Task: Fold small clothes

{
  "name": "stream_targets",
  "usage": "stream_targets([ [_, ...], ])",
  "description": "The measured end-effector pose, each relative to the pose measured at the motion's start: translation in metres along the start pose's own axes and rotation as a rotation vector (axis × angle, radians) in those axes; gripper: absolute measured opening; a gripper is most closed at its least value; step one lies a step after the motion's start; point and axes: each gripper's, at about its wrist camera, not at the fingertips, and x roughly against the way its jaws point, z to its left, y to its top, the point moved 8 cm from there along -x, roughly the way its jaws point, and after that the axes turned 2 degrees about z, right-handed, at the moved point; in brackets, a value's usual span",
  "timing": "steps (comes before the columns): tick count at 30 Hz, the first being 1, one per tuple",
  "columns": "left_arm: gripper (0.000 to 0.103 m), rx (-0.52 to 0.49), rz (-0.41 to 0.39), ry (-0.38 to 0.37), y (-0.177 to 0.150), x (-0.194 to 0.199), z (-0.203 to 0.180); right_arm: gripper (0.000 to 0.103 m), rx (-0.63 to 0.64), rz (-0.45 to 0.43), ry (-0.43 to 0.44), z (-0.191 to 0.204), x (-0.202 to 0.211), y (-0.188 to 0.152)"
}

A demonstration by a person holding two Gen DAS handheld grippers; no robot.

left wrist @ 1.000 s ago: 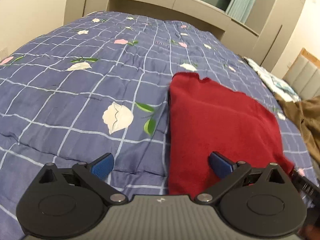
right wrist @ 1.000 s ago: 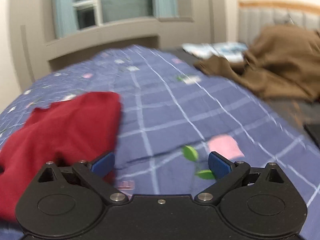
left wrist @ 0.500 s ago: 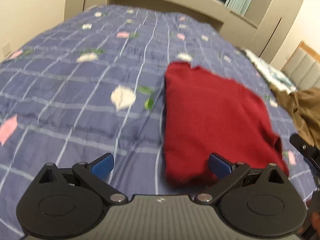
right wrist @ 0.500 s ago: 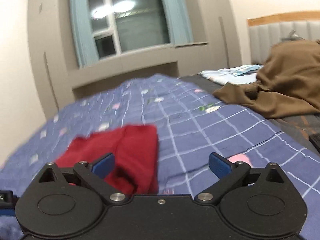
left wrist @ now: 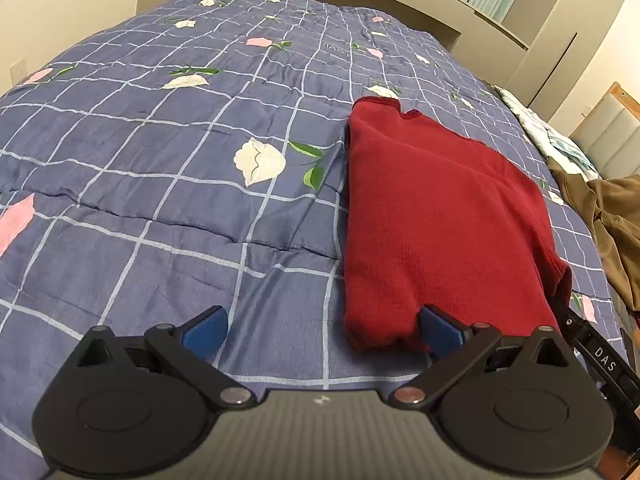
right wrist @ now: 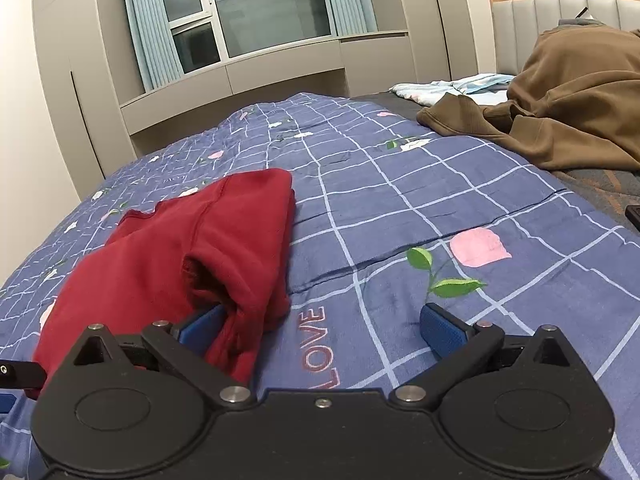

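Both hand-held grippers, left point(left wrist: 322, 330) and right point(right wrist: 322, 330), stand spread at the near hem of the red garment point(left wrist: 436, 216), right of centre on the bed point(left wrist: 160, 160); soft, light knit, likely best pinched at its corners.

The brown garment point(right wrist: 576, 112) runs off the frame's right edge, and red cloth point(right wrist: 192, 248) partly hides one blue fingertip point(right wrist: 202, 326).

Left gripper point(left wrist: 322, 330), jaws spread wide, low over a blue grid-patterned floral quilt point(left wrist: 160, 160). A folded dark-red knit garment point(left wrist: 436, 216) lies flat on the quilt; its near edge touches the right blue fingertip point(left wrist: 440, 330). Crumpled brown garment point(left wrist: 612, 216) at right.
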Motion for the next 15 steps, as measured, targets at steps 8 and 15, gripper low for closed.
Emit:
stream_targets([
  [8,0.103,0.003,0.002,-0.002,0.0004,-0.0009,0.0006,0.103,-0.001,0.0,0.0,-0.0001,-0.0001,0.0],
  [15,0.102,0.006,0.009,-0.023,0.0008,0.0005,0.0004,0.102,-0.028,-0.035,0.048,-0.0025,0.0069,0.0006],
])
